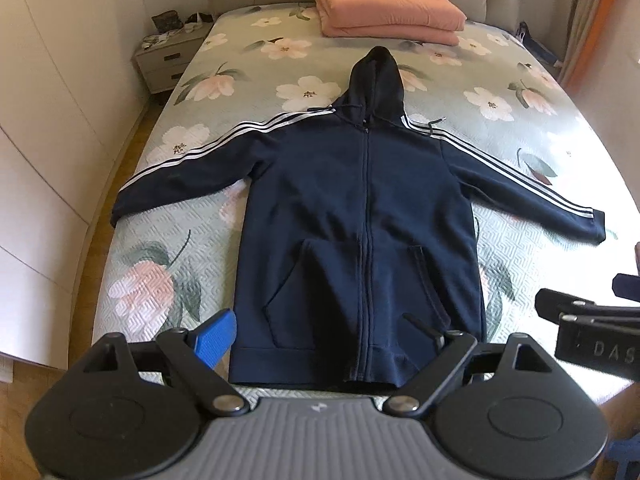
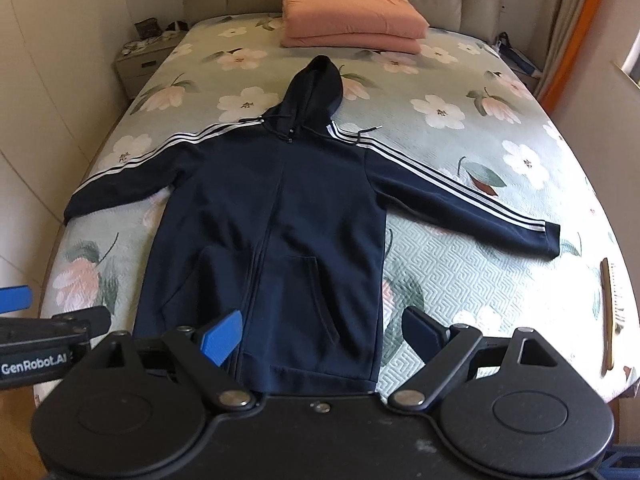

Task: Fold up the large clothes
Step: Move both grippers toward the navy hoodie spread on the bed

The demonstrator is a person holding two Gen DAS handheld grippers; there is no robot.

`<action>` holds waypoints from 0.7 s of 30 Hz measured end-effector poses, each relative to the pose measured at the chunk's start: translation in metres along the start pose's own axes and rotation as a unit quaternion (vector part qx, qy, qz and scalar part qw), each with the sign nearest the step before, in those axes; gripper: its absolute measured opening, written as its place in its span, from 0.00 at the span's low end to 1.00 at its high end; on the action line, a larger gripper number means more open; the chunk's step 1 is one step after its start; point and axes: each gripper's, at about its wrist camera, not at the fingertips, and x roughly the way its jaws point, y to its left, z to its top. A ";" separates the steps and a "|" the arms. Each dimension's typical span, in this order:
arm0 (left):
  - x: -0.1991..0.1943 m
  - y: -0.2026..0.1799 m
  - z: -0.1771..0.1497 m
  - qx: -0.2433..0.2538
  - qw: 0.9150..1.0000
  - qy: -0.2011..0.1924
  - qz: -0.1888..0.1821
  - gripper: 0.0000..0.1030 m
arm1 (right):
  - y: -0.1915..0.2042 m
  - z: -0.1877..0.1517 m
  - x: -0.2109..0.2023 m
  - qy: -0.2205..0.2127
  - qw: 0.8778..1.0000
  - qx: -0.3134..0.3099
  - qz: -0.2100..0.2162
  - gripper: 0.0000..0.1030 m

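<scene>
While both grippers hang above the foot of the bed (image 1: 520,152), one navy hoodie (image 1: 360,208) lies flat on the floral cover, front up and zipped. Its long axis runs straight away from the cameras: hem at the near edge, hood (image 1: 376,76) pointing toward the headboard. Its two sleeves spread out sideways, each with three white stripes; the left sleeve (image 1: 180,176) reaches the left edge of the bed, the right sleeve (image 1: 532,192) ends short of the right edge.

The left gripper (image 1: 324,332) has its fingers spread wide with nothing between them, above the hem. The right gripper (image 2: 324,332) is likewise wide apart and empty, above the hem's right corner.

One folded pink blanket (image 1: 384,8) lies at the head of the bed, well apart from the hood. One nightstand (image 1: 168,60) with small clutter stands beside the bed on the left, next to white wardrobe doors (image 1: 52,92). In the right wrist view a thin stick-like thing (image 2: 607,312) lies along the bed's right edge, near the right cuff but apart from it.
</scene>
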 end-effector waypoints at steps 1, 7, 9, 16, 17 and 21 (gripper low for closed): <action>-0.001 -0.001 0.001 -0.003 1.000 0.003 -0.003 0.87 | -0.001 0.001 0.000 0.002 1.000 -0.002 0.002 1.00; -0.002 -0.012 0.001 0.001 1.000 0.005 -0.008 0.87 | -0.003 0.006 0.005 0.012 1.000 -0.001 0.012 1.00; 0.003 -0.013 0.004 0.003 1.000 0.007 -0.009 0.87 | -0.003 0.008 0.010 0.017 1.000 -0.002 0.010 1.00; 0.019 -0.012 0.021 0.015 0.999 0.018 -0.026 0.86 | -0.001 0.014 0.021 0.031 0.999 0.011 -0.006 1.00; 0.021 -0.012 0.024 0.019 0.999 0.018 -0.030 0.86 | -0.001 0.015 0.022 0.031 0.999 0.013 -0.007 1.00; 0.032 -0.006 0.038 0.025 0.999 0.029 -0.036 0.86 | 0.004 0.022 0.025 0.028 0.999 0.021 -0.020 1.00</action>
